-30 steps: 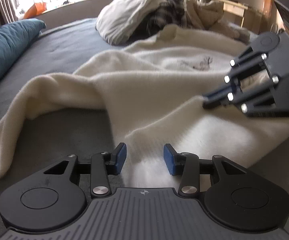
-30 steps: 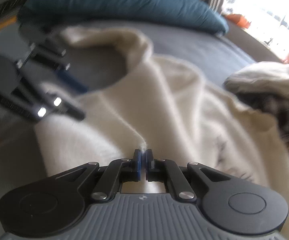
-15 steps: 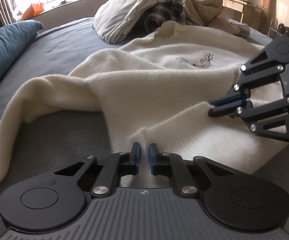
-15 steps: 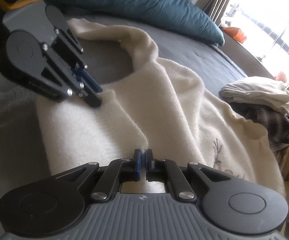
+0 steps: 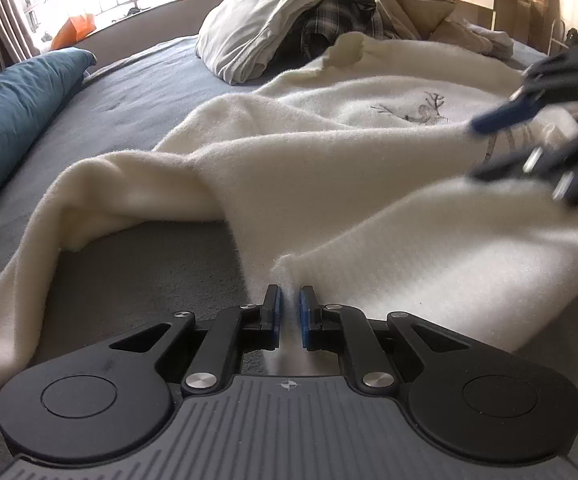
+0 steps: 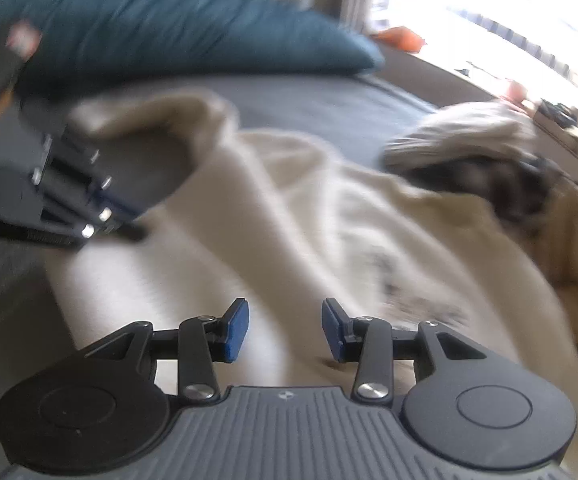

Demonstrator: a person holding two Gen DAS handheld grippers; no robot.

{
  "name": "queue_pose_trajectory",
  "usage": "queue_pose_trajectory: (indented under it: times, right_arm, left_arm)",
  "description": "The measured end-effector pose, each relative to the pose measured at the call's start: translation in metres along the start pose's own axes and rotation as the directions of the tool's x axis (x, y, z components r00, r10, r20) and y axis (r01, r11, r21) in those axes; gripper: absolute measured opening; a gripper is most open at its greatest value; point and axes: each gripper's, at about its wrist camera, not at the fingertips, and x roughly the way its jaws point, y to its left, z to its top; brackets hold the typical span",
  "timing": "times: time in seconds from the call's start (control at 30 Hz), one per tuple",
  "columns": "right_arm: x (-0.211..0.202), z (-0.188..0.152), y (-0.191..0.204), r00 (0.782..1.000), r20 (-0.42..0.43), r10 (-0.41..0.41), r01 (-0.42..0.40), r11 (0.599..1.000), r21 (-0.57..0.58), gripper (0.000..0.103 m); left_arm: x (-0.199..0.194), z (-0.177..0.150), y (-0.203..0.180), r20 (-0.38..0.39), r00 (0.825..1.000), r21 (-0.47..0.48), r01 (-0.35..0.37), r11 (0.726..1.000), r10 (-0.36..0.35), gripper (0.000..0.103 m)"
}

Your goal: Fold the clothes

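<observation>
A cream sweater (image 5: 329, 168) with a small reindeer print lies spread on the grey bed (image 5: 129, 92), one sleeve trailing to the left. My left gripper (image 5: 289, 314) is shut on the sweater's near hem edge, and cloth shows between its blue pads. In the right wrist view the left gripper (image 6: 129, 222) is a blur at the left, at the sweater's (image 6: 309, 208) edge. My right gripper (image 6: 285, 330) is open over the sweater's body with nothing between its pads. From the left wrist view the right gripper (image 5: 475, 150) hovers blurred at the right.
A pile of other clothes (image 5: 289, 20), light, plaid and beige, sits at the far side of the bed. A teal pillow (image 5: 9, 112) lies along the left edge. A bright window and a desk stand beyond the bed.
My left gripper has gone from open to shut on the hem. My right gripper has let go of the sweater, opened wide and is moving, which blurs its view.
</observation>
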Motion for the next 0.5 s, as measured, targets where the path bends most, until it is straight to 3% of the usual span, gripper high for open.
queue_pose_trajectory:
  times: [0.33, 0.5]
  right_arm:
    - [-0.030, -0.042, -0.039, 0.986, -0.126, 0.107, -0.125, 0.982, -0.142, 0.039]
    - [-0.013, -0.041, -0.036, 0.969, -0.201, 0.142, -0.190, 0.949, -0.250, 0.039]
  left_arm:
    - [0.001, 0.001, -0.004, -0.006, 1.000, 0.046, -0.014, 0.999, 0.014, 0.009]
    - [-0.001, -0.001, -0.005, -0.006, 1.000, 0.052, -0.018, 0.998, 0.018, 0.009]
